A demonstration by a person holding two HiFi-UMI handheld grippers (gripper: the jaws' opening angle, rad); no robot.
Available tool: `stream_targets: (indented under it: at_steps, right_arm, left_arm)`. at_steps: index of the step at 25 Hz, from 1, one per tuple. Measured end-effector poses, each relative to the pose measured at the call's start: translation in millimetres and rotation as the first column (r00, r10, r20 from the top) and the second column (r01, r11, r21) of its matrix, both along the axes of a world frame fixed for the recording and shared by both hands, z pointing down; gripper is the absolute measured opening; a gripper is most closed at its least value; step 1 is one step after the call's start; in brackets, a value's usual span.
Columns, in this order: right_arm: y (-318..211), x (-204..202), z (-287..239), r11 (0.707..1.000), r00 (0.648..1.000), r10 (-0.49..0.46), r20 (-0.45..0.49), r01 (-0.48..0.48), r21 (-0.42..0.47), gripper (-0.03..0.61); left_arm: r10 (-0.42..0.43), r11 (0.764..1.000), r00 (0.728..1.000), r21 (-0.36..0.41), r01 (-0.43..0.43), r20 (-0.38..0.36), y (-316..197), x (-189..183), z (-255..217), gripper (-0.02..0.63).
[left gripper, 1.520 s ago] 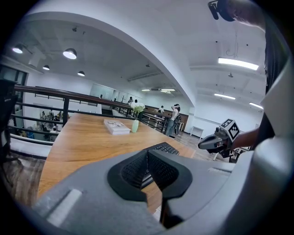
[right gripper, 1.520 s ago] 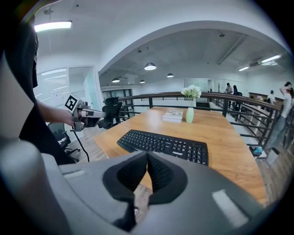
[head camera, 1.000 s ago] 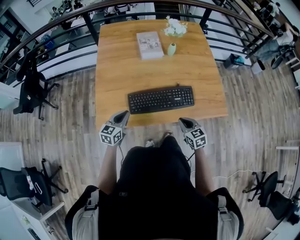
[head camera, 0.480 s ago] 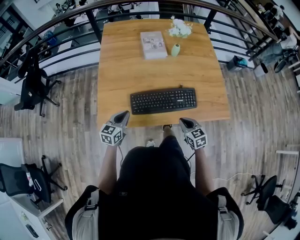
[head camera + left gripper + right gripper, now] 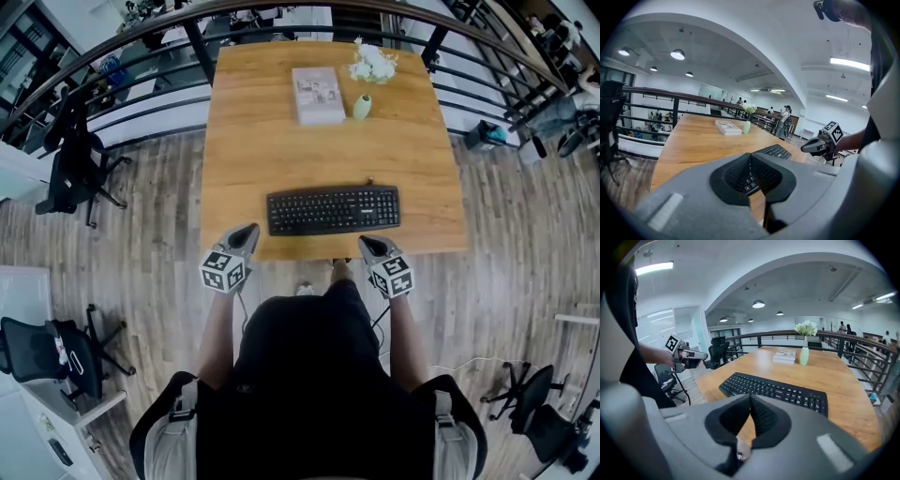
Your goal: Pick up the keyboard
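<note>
A black keyboard (image 5: 333,210) lies flat near the front edge of the wooden table (image 5: 281,150); it also shows as the keyboard (image 5: 776,391) in the right gripper view and as the keyboard (image 5: 776,151) in the left gripper view. My left gripper (image 5: 248,232) hovers at the table's front edge, just left of the keyboard, shut and empty. My right gripper (image 5: 368,243) hangs at the front edge below the keyboard's right end, also shut with nothing in it. Neither touches the keyboard.
At the table's far side lie a book (image 5: 317,94), a small green vase (image 5: 362,106) and white flowers (image 5: 375,64). A dark railing (image 5: 141,52) runs behind the table. Office chairs (image 5: 80,164) stand on the wood floor at left.
The table and keyboard have shifted right and down in the head view. Both grippers now sit closer to the table's front edge.
</note>
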State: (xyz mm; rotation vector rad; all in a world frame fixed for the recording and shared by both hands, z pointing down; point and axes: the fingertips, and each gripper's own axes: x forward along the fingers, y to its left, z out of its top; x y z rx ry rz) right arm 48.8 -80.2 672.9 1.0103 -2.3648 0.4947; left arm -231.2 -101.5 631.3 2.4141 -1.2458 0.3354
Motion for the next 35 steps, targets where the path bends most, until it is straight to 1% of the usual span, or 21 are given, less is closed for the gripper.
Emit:
stream_targets:
  at_steps: [7,12,19,26,31,35]
  right_arm:
    - [-12.9,10.9,2.9,1.0,1.0,0.007,-0.004,-0.007,-0.008,0.005]
    - [-24.0,19.2,3.2,1.0,1.0,0.004,-0.008,-0.004,-0.008,0.005]
    - [-34.2,35.3,10.5,0.999,0.999,-0.024,-0.037,0.023,-0.021,0.005]
    - [-58.8,53.5,12.2,0.998,0.996,-0.057,-0.063,0.054,-0.043,0.005]
    - [-81.0,62.7,15.4,0.996,0.995,-0.066,-0.068,0.062,-0.058,0.005]
    - [-90.9,67.4,20.3,0.994,0.995,-0.086,-0.049,0.082,-0.072,0.005]
  left_arm:
    - [0.006,1.0,1.0,0.008,-0.006,-0.001,-12.5,8.2,-1.6,0.015]
    - [-0.002,1.0,1.0,-0.001,0.002,0.0,-18.3,12.1,3.0,0.015]
    - [-0.026,1.0,1.0,-0.009,0.026,-0.01,-26.0,19.8,10.8,0.015]
    - [-0.063,0.998,0.998,-0.022,0.063,-0.018,-45.1,28.0,13.5,0.015]
    - [-0.074,0.996,0.997,-0.042,0.073,-0.015,-61.6,33.0,20.1,0.015]
    - [-0.08,0.995,0.997,-0.059,0.079,-0.009,-71.4,38.2,26.0,0.015]
